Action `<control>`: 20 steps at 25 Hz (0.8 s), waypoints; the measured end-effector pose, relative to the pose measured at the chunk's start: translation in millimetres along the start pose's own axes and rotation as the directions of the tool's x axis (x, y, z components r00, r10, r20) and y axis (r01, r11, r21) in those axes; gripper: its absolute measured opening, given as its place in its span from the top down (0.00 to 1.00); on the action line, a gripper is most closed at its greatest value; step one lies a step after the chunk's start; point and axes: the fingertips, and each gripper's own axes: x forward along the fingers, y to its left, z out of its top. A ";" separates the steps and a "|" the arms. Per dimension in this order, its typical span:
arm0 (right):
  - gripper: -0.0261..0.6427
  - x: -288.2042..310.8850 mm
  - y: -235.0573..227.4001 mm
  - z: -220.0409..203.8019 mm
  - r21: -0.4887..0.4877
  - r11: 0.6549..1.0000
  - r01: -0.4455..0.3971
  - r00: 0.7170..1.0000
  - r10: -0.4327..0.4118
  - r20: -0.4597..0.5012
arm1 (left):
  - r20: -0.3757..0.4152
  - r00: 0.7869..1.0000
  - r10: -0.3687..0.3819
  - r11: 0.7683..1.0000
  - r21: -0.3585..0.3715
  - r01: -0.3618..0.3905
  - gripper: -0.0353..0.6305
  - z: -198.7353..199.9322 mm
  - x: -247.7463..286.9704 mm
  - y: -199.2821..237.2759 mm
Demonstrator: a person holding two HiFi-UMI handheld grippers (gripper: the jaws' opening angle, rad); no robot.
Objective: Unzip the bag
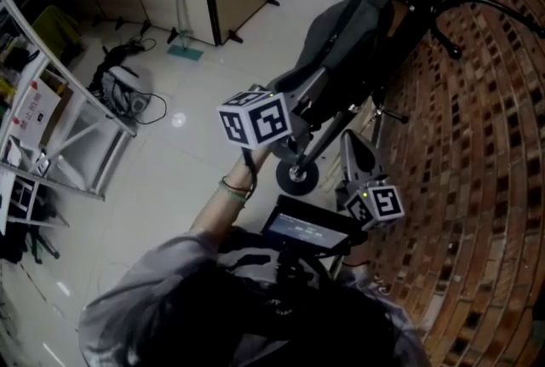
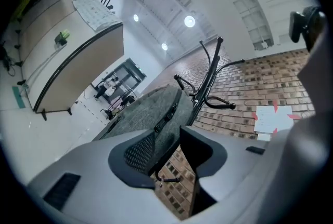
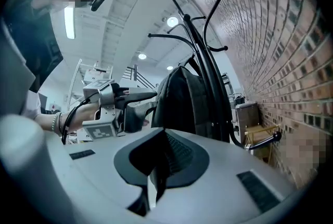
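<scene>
- Two grippers are held up: the left gripper (image 2: 173,140) is seen with its jaws spread wide and nothing pinched, the right gripper (image 3: 160,155) with its jaws pressed together and empty.
- One grey bag (image 2: 148,114) is hung just beyond the left gripper, framed between its open jaws.
- One black coat rack (image 3: 200,46) carries the bag, with curved hooks raised above it.
- One brick wall (image 1: 485,144) is seen behind the rack.

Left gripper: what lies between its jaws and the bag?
Nothing: in the left gripper view the open left gripper frames only the edge of the bag and what looks like its pull, untouched.
</scene>
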 end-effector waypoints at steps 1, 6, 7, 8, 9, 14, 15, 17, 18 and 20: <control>0.97 -0.6 -1.9 -1.6 0.004 1.000 -0.008 1.000 0.008 -0.002 | 0.003 1.000 0.019 1.000 -0.003 -0.018 0.73 1.5 1.8 0.1; 0.97 -2.9 -8.3 -10.2 0.031 0.999 -0.030 1.000 0.030 -0.009 | 0.027 0.994 0.106 0.994 -0.018 -0.105 0.73 7.9 7.5 3.8; 0.97 -3.7 -9.3 -11.3 0.035 0.999 -0.031 0.999 0.031 -0.011 | 0.037 0.993 0.115 0.993 -0.030 -0.113 0.73 9.9 7.0 3.7; 0.97 -4.2 -10.1 -12.0 0.038 0.999 -0.032 0.999 0.032 -0.011 | 0.046 0.992 0.116 0.993 -0.042 -0.114 0.73 11.4 6.5 3.5; 0.97 -4.5 -10.6 -12.6 0.041 0.999 -0.032 0.999 0.033 -0.010 | 0.053 0.992 0.111 0.993 -0.049 -0.109 0.73 12.1 6.1 3.6; 0.97 -3.7 -9.4 -17.6 0.049 0.998 -0.030 0.999 0.031 -0.017 | 0.078 0.996 0.039 0.999 0.016 -0.041 0.73 9.0 3.8 -0.9; 0.97 -3.2 -8.0 -18.4 0.051 0.998 -0.030 0.999 0.031 -0.019 | 0.089 0.996 0.018 0.999 0.029 -0.021 0.73 9.6 3.0 -3.7; 0.97 -1.7 -4.1 -19.9 0.055 0.998 -0.028 0.999 0.029 -0.024 | 0.115 0.992 -0.042 0.999 0.039 0.038 0.74 14.1 1.8 -13.7; 0.97 -0.7 -2.0 -20.3 0.056 0.998 -0.025 0.999 0.027 -0.027 | 0.120 0.990 -0.072 0.997 0.035 0.068 0.74 16.6 2.3 -19.2; 0.97 1.6 1.7 -20.6 0.052 0.998 -0.018 0.999 0.020 -0.032 | 0.091 0.991 -0.094 0.996 0.010 0.094 0.74 15.8 4.6 -24.6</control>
